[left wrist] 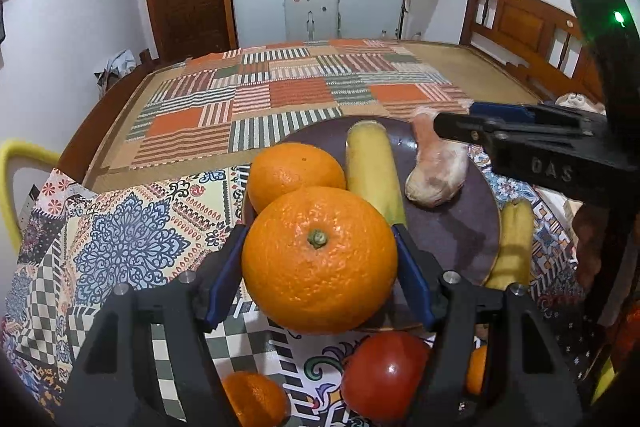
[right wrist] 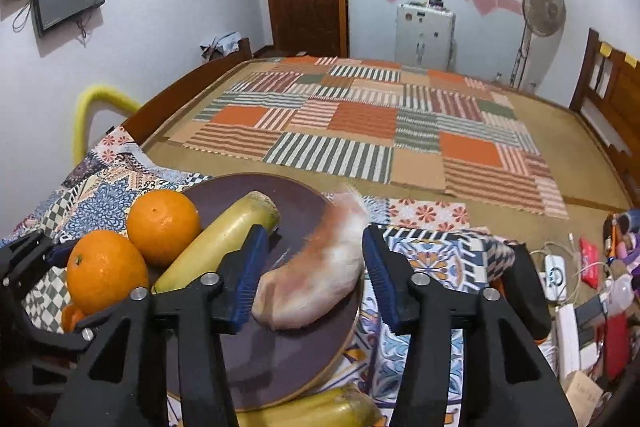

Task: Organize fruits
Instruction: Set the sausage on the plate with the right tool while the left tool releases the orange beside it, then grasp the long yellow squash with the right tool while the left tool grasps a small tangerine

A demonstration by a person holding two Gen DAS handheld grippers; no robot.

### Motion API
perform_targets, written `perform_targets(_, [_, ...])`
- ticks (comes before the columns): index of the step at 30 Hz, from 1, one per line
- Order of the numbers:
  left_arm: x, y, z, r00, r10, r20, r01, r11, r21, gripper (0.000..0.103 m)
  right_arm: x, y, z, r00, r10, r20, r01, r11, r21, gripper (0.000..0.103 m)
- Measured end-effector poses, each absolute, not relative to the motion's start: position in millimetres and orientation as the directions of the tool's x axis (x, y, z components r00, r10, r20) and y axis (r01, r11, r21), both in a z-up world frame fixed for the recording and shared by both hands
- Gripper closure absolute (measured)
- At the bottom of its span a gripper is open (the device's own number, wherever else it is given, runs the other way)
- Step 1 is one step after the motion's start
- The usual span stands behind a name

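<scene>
In the left wrist view, we find the left gripper (left wrist: 320, 259) pinching a large round orange (left wrist: 319, 259) at centre frame, over the near edge of the dark purple round plate (left wrist: 460, 227). A second orange (left wrist: 294, 173), a pale yellow banana (left wrist: 374, 173) and a pinkish wrapped item (left wrist: 438, 175) already lie on it. A red tomato (left wrist: 384, 375), a small tangerine (left wrist: 256, 397) and yellow bananas (left wrist: 514, 239) remain off the plate.

In the right wrist view, the right gripper (right wrist: 310, 267) stands spread either side of the wrapped item, gripping nothing. We judge the task roughly half done.
</scene>
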State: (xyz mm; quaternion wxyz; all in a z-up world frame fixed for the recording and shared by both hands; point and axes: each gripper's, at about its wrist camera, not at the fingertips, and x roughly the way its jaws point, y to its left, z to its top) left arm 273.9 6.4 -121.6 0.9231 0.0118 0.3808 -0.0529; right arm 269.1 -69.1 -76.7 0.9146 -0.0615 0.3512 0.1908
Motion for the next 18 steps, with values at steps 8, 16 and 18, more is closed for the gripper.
perform_targets(8, [248.2, 3.5, -92.1, 0.792, -0.061, -0.607, 0.102, 0.994, 0.034, 0.029, 222.5, -81.3, -60.3, 0.714, 0.372, -0.594, -0.439, 0.898, 0.034, 0.046])
perform_targets(16, [209.1, 16.1, -70.6, 0.834, -0.062, -0.549, 0.106, 0.993, 0.049, 0.023, 181.2, -80.5, -72.8, 0.715, 0.390, -0.580, -0.468, 0.883, 0.016, 0.033])
perform_targets(18, [199.6, 21.5, -73.6, 0.834, -0.053, -0.550, 0.106, 0.992, 0.064, 0.022, 176.0, -76.1, -79.6, 0.705, 0.392, -0.591, -0.482, 0.876, 0.006, 0.033])
